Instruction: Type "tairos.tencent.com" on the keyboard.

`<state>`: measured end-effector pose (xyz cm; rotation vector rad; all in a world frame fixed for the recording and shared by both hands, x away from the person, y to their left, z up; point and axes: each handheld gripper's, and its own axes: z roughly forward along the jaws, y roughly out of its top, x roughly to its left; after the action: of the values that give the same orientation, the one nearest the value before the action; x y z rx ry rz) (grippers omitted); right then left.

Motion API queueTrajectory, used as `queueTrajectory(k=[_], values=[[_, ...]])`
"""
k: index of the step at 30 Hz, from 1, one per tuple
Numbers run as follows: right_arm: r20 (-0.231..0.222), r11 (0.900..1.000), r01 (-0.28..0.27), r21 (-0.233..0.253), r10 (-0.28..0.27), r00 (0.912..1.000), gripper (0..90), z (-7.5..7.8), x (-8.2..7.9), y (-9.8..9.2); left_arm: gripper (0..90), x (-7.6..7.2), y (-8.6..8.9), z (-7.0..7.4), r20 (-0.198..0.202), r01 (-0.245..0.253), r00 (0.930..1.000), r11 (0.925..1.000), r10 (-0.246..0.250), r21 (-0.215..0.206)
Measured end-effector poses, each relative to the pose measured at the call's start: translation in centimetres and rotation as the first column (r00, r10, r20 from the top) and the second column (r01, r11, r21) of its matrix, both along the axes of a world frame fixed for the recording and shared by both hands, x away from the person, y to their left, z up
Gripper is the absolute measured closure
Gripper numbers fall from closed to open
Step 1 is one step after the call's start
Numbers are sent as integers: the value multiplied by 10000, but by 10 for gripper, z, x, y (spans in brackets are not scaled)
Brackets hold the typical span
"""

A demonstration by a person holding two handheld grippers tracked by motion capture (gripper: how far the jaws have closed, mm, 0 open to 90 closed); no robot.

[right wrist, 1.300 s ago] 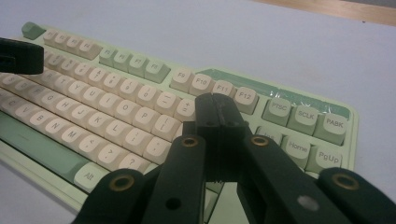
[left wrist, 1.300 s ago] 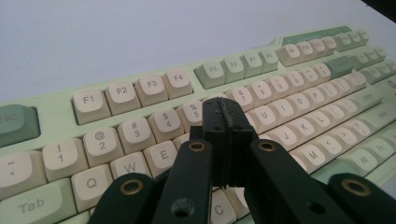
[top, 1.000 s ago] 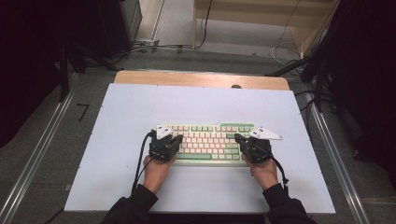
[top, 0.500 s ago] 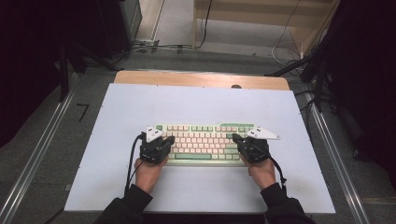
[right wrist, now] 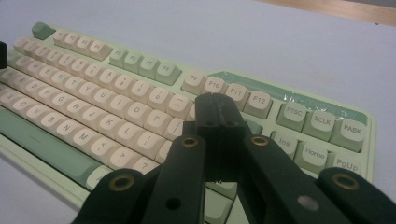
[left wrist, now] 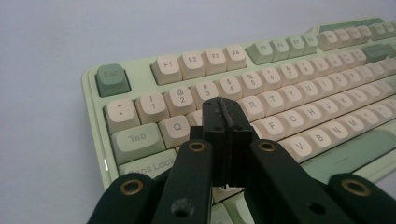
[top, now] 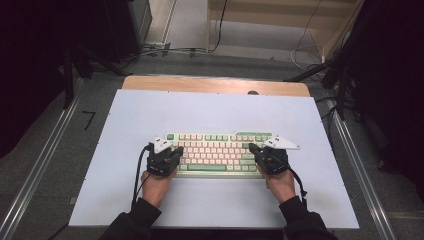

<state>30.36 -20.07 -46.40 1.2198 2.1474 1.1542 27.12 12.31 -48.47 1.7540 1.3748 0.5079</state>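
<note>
Seemingly mid-typing, both grippers, left gripper (top: 169,149) and right gripper (top: 256,148), fingers closed on nothing, are hovering over the keyboard (top: 215,145) ends

A keyboard (top: 218,152) is lying on a table (top: 210,112), a little toward six o'clock from the middle, its long side running from nine to three o'clock. The left gripper (top: 172,150) is sitting over the keyboard's nine o'clock end, the right gripper (top: 256,149) over its three o'clock end. Both hands are reaching in from six o'clock. A floor (top: 45,150) is lying around the table on every side.
</note>
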Motion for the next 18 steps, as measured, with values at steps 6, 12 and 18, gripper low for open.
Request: queueTrajectory(k=[6, 12, 18], values=[[-2, 10000, 3, 21, -3, 10000, 874, 0, 0, 0, 900, 2, 2, -5, -153, -168, 9997, 9998, 169, 77], [-3, 10000, 1, 26, -1, 10000, 874, 0, 0, 0, 900, 1, 2, -8, -222, -258, 9994, 9995, 262, 181], [2, 10000, -2, 28, 2, 10000, 874, 1, 0, 0, 900, 1, 1, -8, -191, -305, 9993, 9993, 309, 236]])
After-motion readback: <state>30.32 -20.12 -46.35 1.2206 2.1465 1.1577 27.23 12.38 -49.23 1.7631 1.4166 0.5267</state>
